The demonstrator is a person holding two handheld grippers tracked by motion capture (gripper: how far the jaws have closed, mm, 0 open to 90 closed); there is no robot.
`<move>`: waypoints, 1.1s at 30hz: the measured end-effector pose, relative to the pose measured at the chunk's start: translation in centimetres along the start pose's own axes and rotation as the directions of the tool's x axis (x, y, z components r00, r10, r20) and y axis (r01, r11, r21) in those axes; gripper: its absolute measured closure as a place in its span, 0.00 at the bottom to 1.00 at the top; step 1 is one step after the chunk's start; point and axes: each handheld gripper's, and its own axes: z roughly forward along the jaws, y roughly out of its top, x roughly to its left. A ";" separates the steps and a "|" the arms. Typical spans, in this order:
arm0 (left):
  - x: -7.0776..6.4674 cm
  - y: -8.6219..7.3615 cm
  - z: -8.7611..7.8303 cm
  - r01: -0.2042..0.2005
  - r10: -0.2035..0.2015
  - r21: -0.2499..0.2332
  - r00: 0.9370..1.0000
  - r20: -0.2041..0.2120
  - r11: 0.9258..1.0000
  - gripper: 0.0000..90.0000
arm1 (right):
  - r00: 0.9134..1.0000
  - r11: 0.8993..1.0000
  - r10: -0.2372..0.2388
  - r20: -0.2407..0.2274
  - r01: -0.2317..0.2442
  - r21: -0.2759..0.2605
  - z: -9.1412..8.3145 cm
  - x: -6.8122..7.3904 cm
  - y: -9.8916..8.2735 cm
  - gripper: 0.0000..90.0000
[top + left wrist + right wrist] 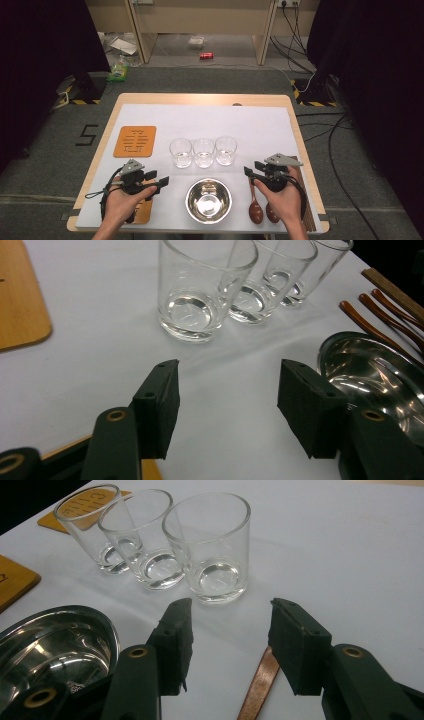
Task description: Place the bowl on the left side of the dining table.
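I have the left gripper (161, 181) low over the white worktop (260, 125), its fingers (159, 405) wide with nothing between them, aimed at the nearest of three glasses (180, 152) standing in a tight row behind the steel bowl (208, 200). My right gripper (251, 170) hangs above the wooden spoons (255, 210), fingers apart and empty too, right of the bowl.

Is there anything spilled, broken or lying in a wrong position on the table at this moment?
Nothing stands out. The three glasses stand upright in a neat row, dry around their bases. The steel bowl sits upright in front of them, and the wooden spoons lie side by side. Both grippers are open and hold nothing.
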 end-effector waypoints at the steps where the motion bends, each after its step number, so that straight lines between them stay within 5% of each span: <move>1: -0.2 0.0 0.1 -0.004 0.004 0.001 1.000 0.005 1.000 0.46 | 1.000 1.000 -0.001 0.000 0.001 0.000 0.0 0.0 0.0 0.58; 22: -4.2 -0.4 3.5 -0.053 0.045 0.074 0.993 0.105 0.996 0.49 | 1.000 1.000 -0.004 -0.003 0.004 0.001 0.1 0.1 -0.1 0.58; 33: -5.3 -1.4 5.5 -0.086 0.070 0.136 0.990 0.120 0.987 0.59 | 1.000 1.000 -0.004 -0.004 0.004 0.006 0.1 0.0 -0.1 0.58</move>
